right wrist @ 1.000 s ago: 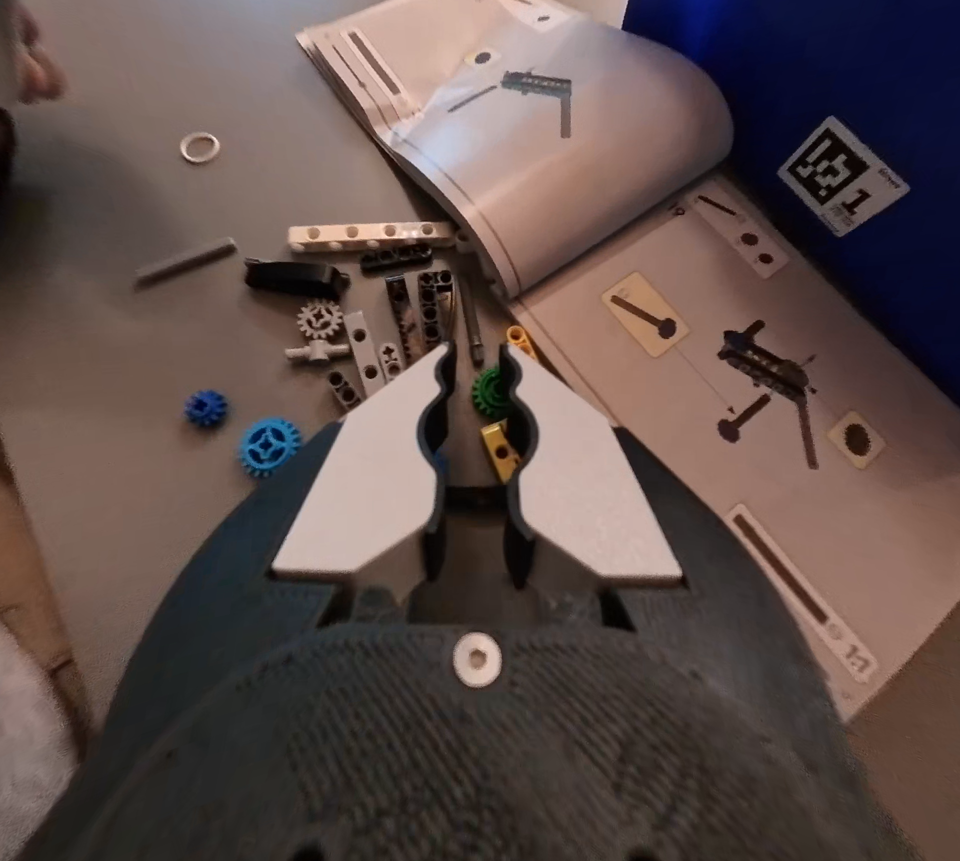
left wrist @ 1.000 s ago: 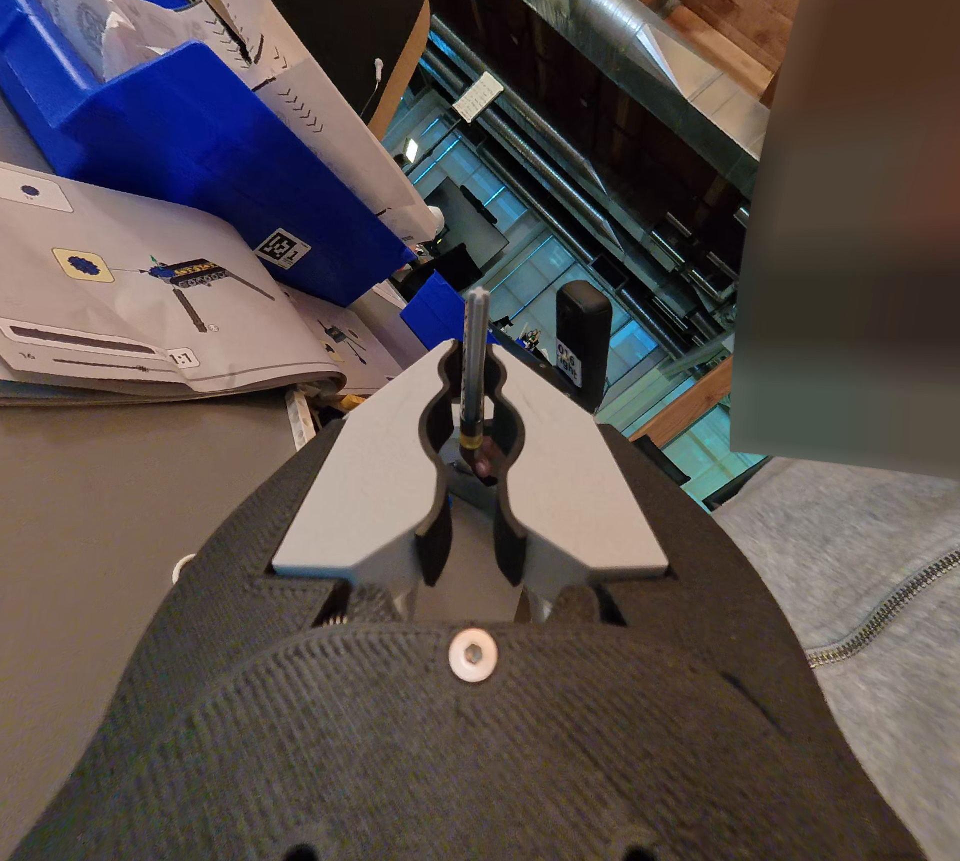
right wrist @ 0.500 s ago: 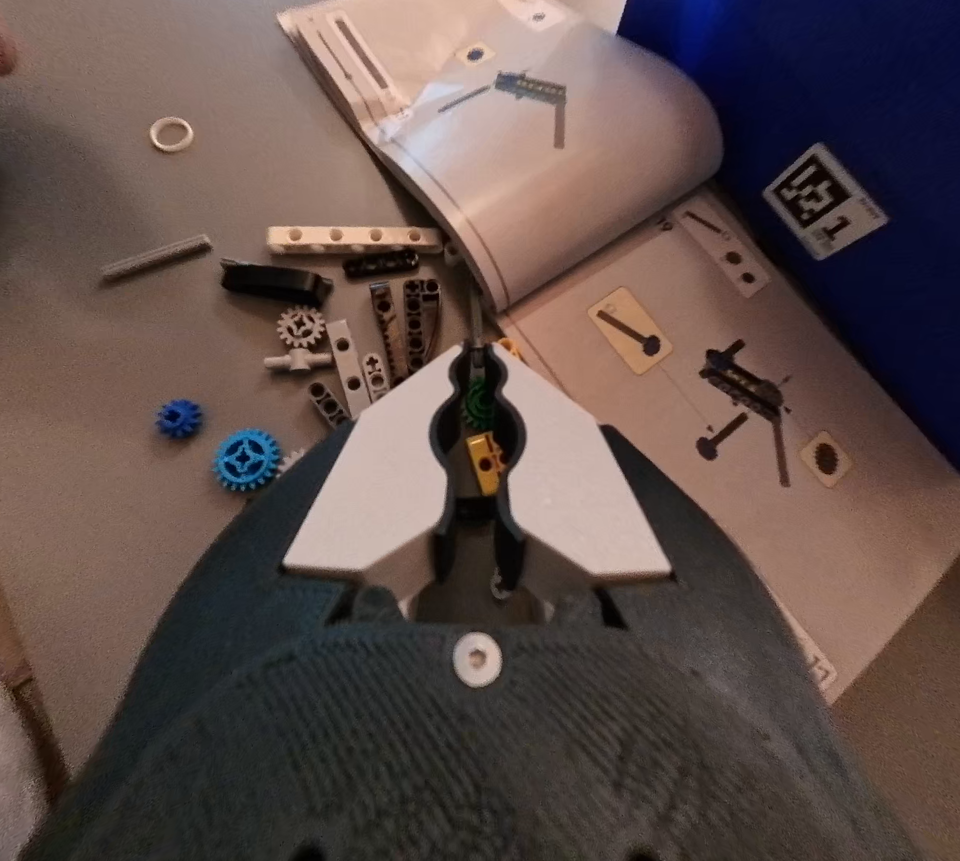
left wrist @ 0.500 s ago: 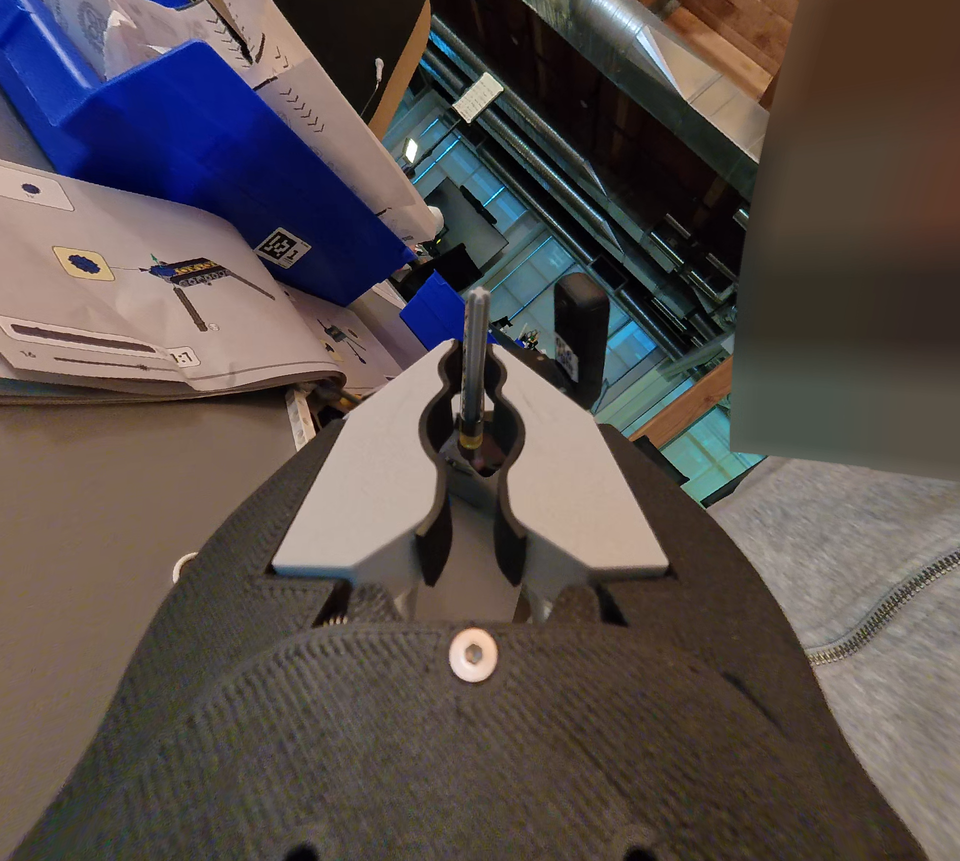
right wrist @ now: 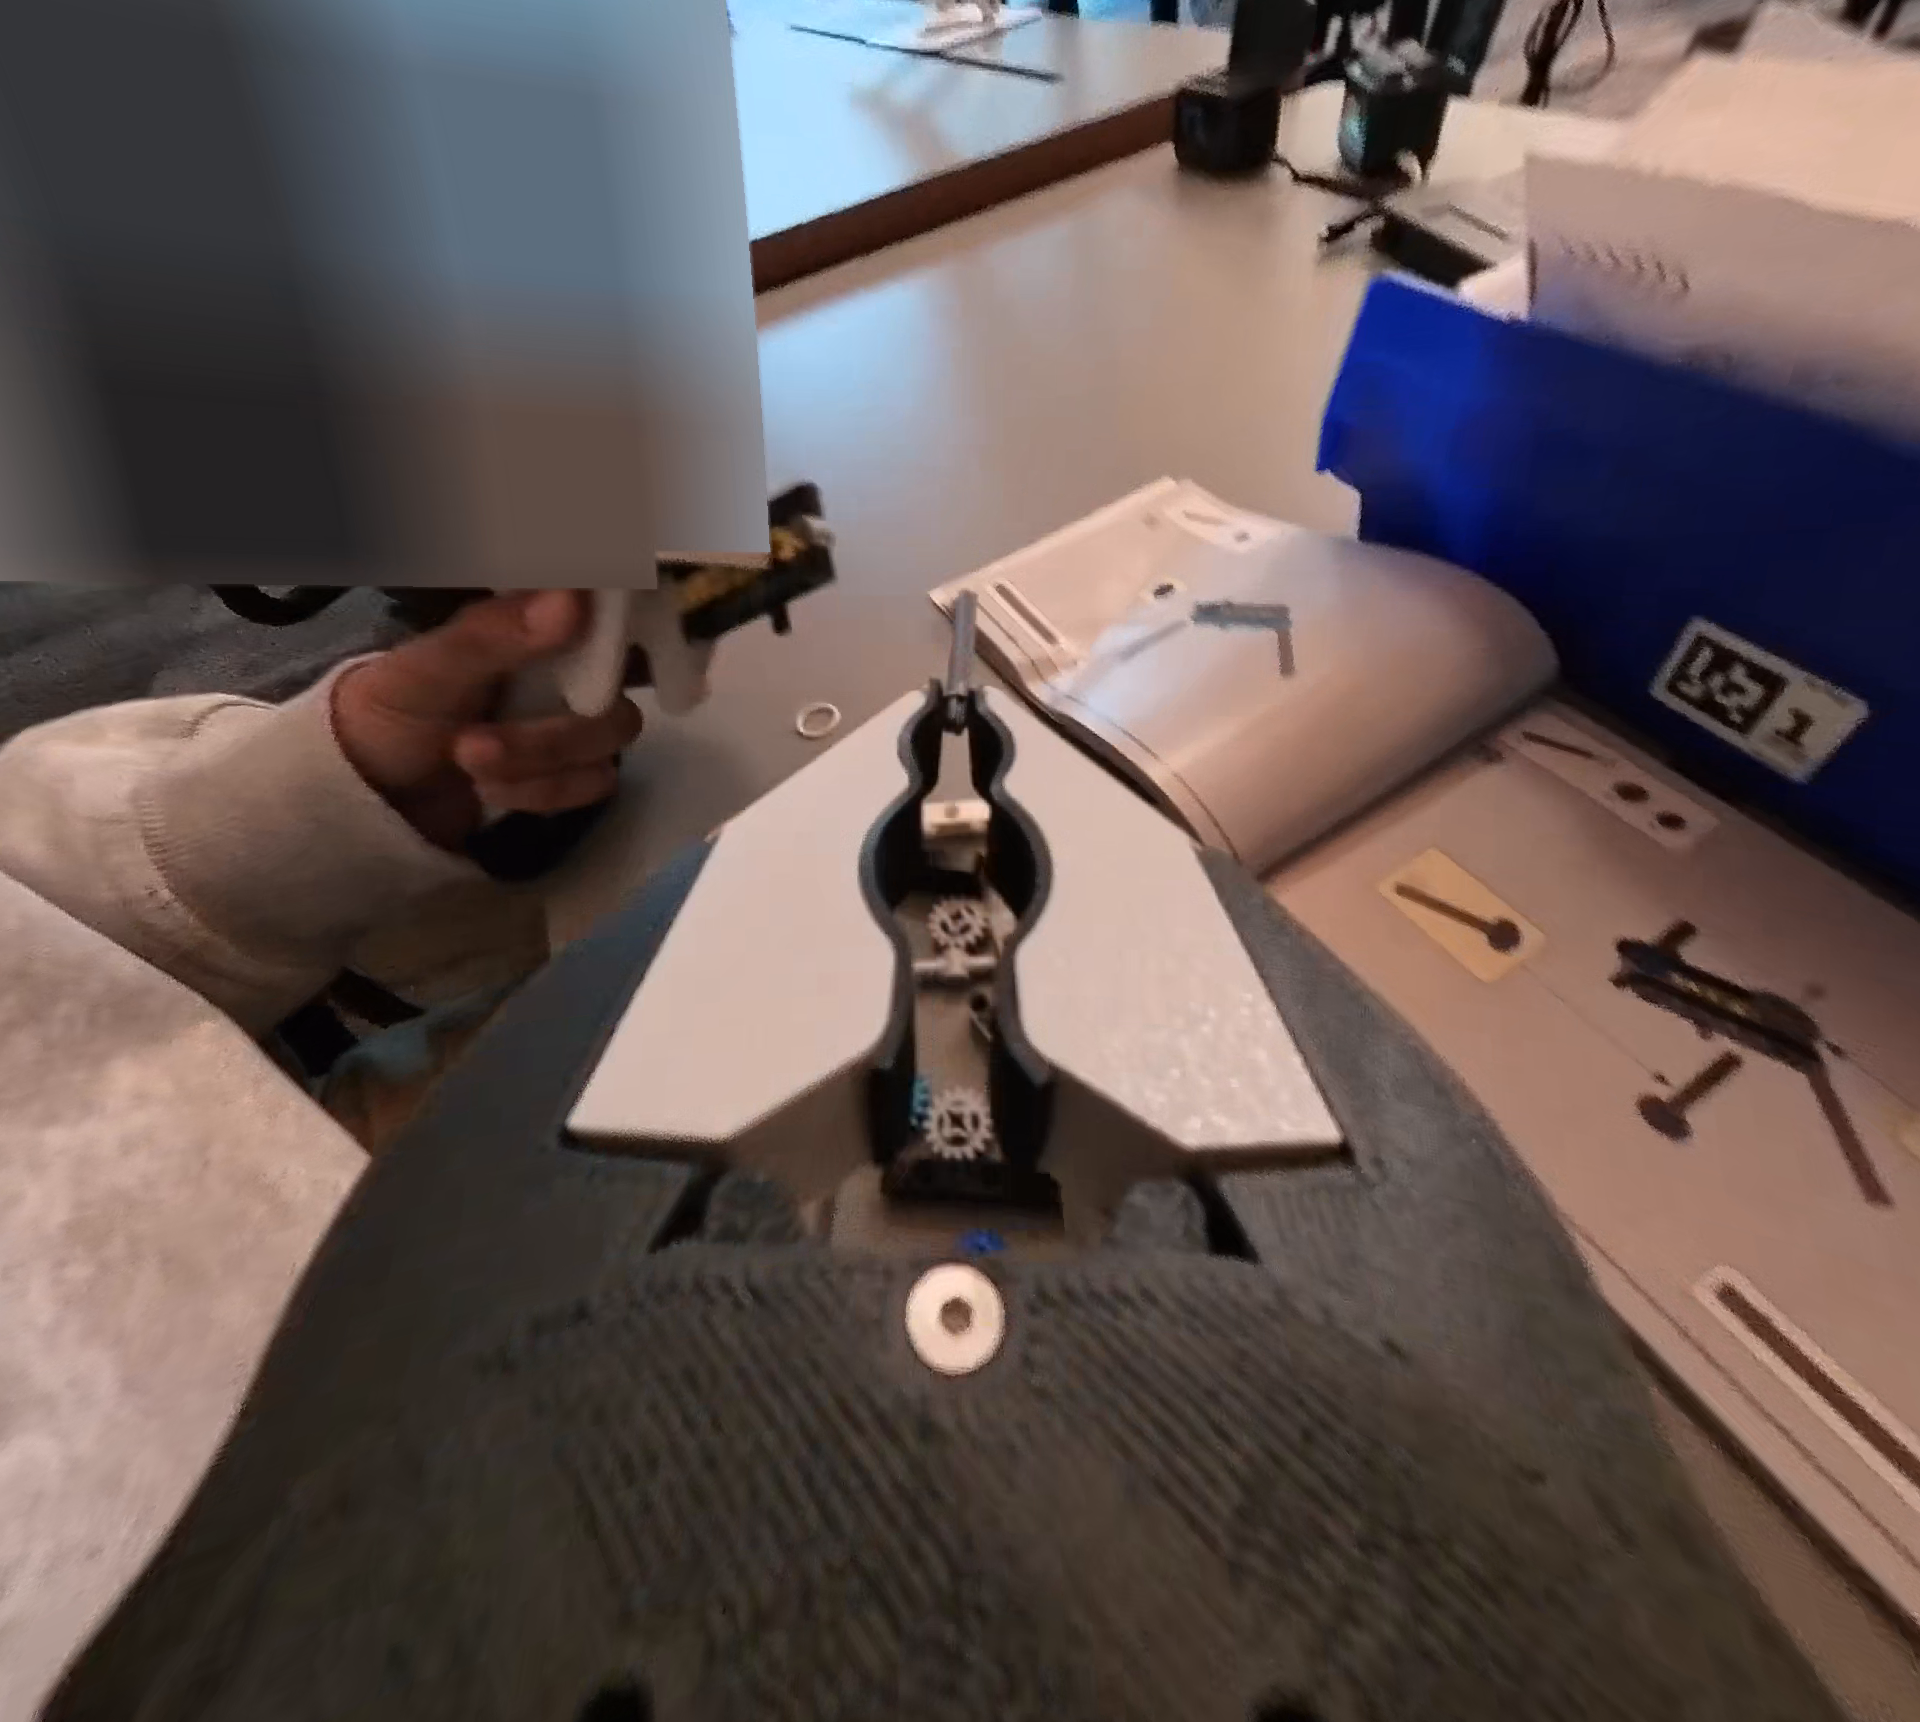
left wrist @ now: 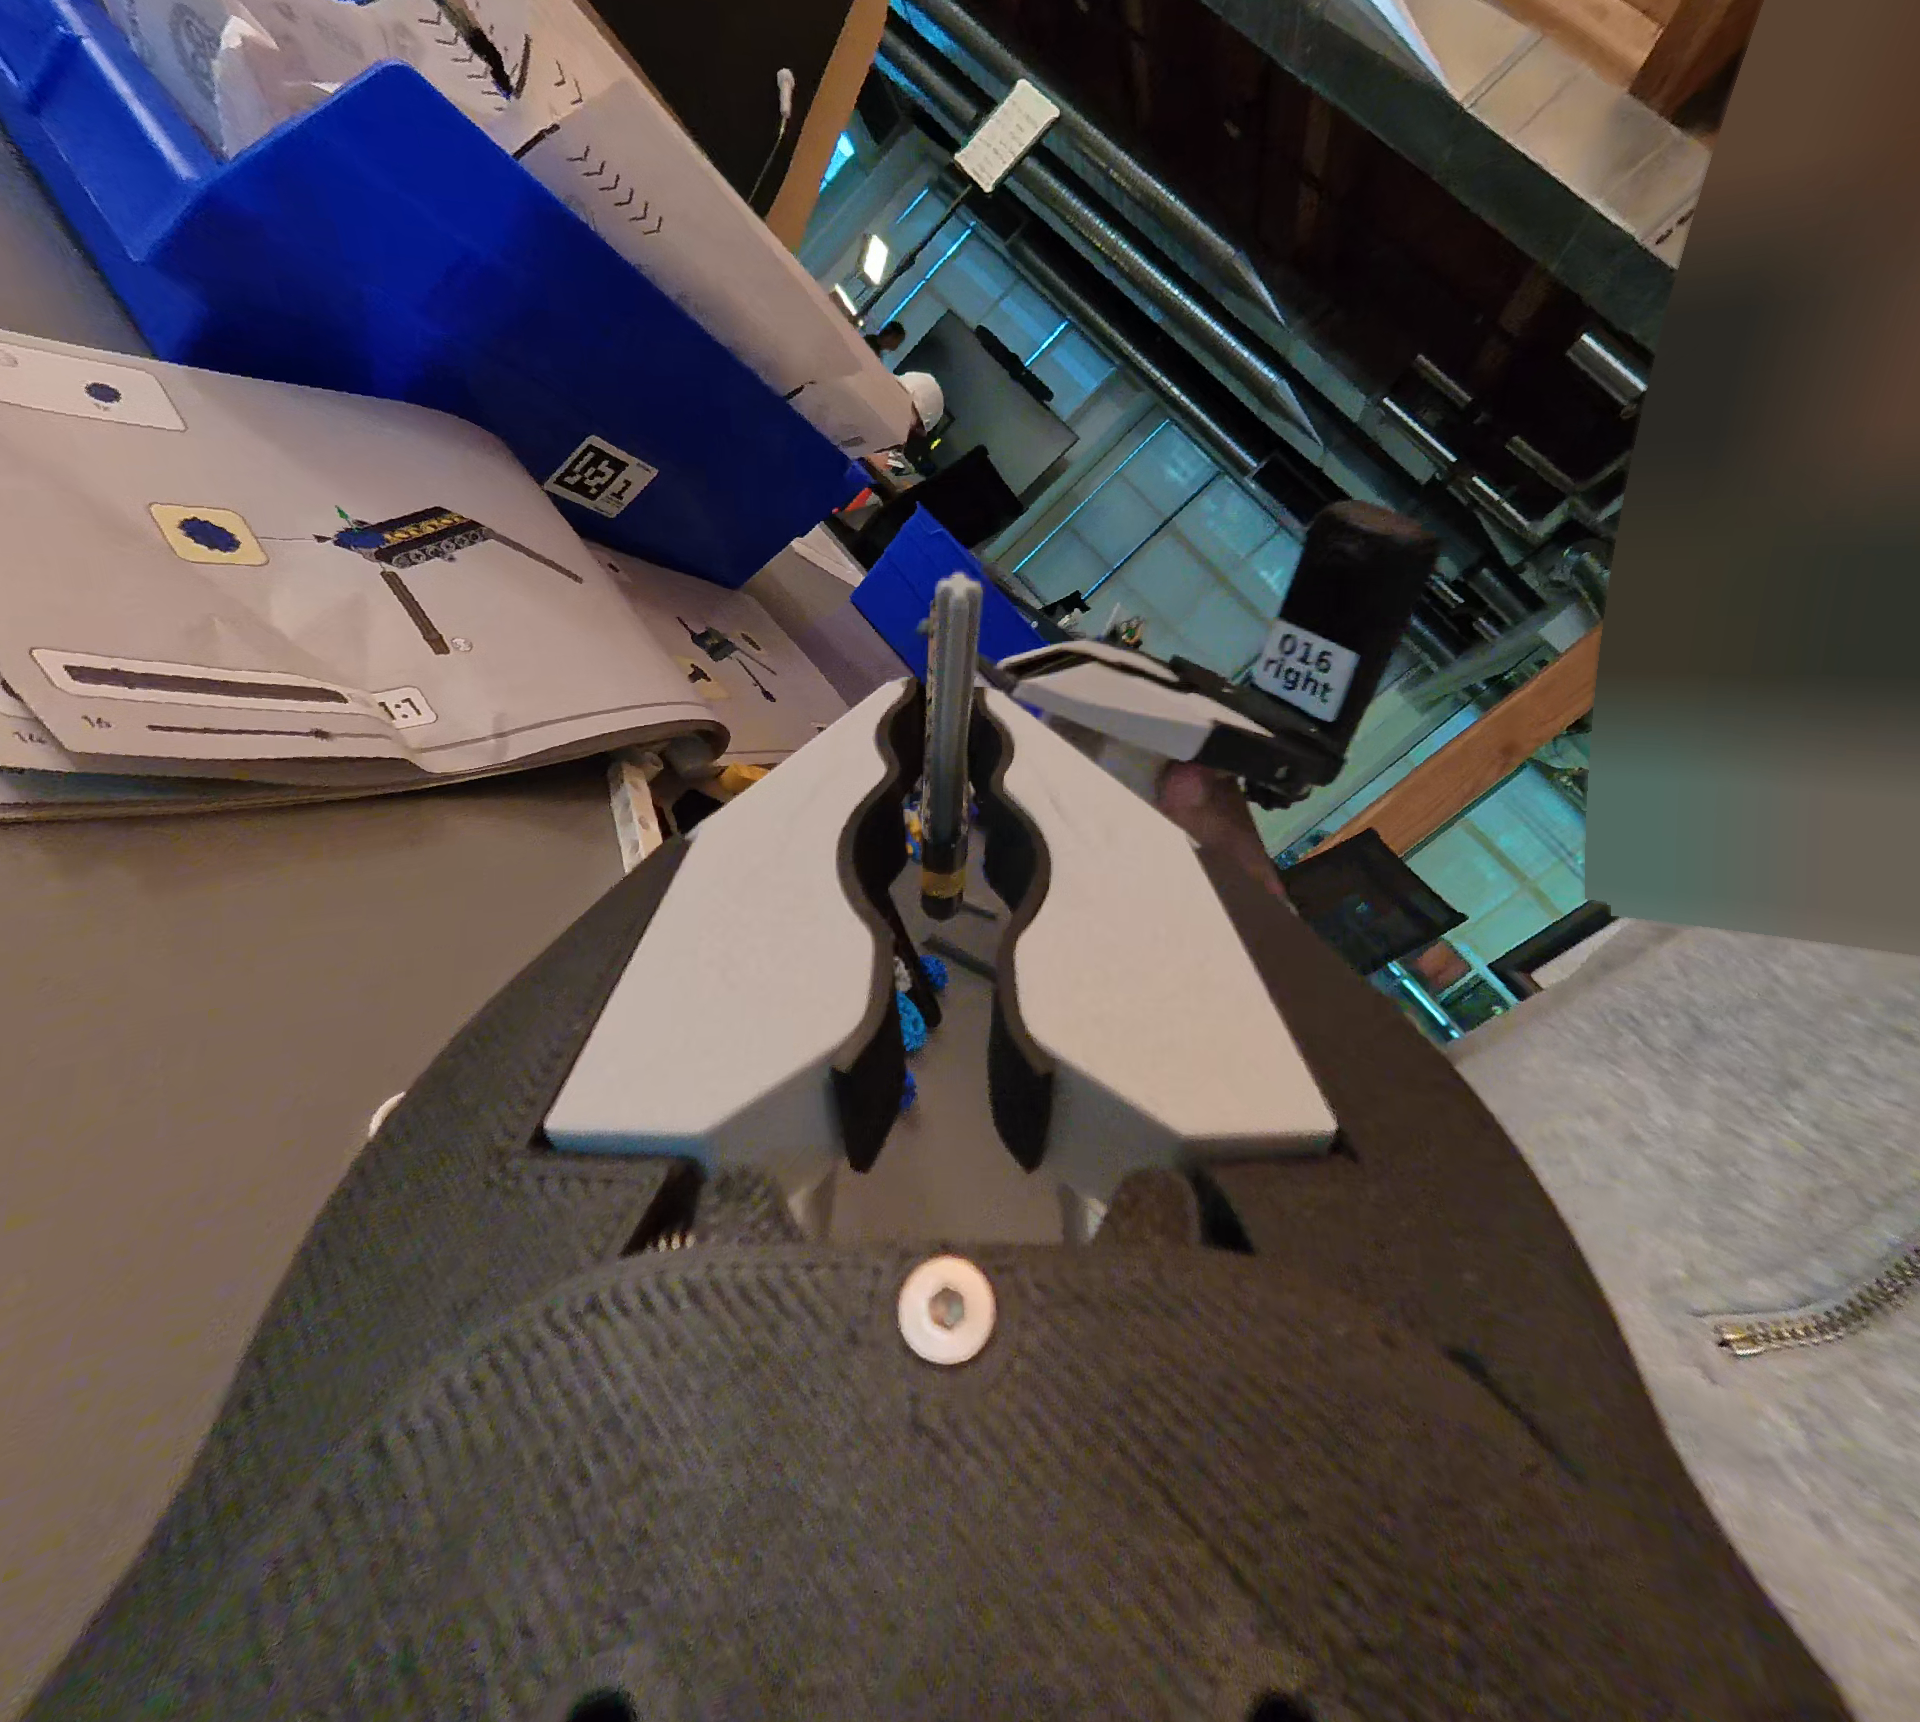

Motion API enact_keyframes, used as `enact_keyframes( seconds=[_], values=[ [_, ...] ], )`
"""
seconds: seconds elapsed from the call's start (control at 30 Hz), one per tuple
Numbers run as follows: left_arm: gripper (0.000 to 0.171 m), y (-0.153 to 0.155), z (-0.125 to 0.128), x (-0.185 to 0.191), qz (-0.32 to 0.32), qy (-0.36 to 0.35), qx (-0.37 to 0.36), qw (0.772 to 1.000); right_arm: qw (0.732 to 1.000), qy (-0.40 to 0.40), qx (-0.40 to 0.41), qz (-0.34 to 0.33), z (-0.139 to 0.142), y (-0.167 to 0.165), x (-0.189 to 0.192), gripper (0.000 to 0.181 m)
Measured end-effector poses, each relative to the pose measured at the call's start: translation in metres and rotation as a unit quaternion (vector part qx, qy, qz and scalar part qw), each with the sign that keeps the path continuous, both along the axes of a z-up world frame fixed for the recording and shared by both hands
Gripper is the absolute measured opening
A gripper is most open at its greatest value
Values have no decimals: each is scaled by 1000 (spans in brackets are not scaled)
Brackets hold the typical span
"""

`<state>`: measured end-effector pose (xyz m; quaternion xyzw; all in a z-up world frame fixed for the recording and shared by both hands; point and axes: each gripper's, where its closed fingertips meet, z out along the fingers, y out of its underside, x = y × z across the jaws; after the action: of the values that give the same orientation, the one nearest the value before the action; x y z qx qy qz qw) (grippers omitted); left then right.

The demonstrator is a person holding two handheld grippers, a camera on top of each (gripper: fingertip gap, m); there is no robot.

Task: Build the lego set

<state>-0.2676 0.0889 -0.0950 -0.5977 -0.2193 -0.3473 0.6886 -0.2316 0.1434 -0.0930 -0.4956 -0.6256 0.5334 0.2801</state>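
Pinching slim ribbed grey axles, both grippers' smooth fingers: left [left wrist: 951,716], right [right wrist: 954,706].

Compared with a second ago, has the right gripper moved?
Yes. The right gripper has tilted up from looking down on the instruction booklet: the booklet and blue bin sit lower in its view, and far tables now show.

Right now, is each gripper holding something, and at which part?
Left gripper holds a grey axle near its lower end. Right gripper pinches a dark grey axle by its lower end.
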Motion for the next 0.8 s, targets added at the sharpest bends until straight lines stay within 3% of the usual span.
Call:
enact_keyframes(
  seconds=[0.27, 0.8],
  values=[
    [5, 2, 0, 5, 5, 30, -14, 999, 999, 32, 4, 31, 18, -32, 7, 3],
    [5, 4, -2, 10, 75, 149, -76, 983, 999, -16, 42, -10, 2, -41, 1, 3]
  ],
)
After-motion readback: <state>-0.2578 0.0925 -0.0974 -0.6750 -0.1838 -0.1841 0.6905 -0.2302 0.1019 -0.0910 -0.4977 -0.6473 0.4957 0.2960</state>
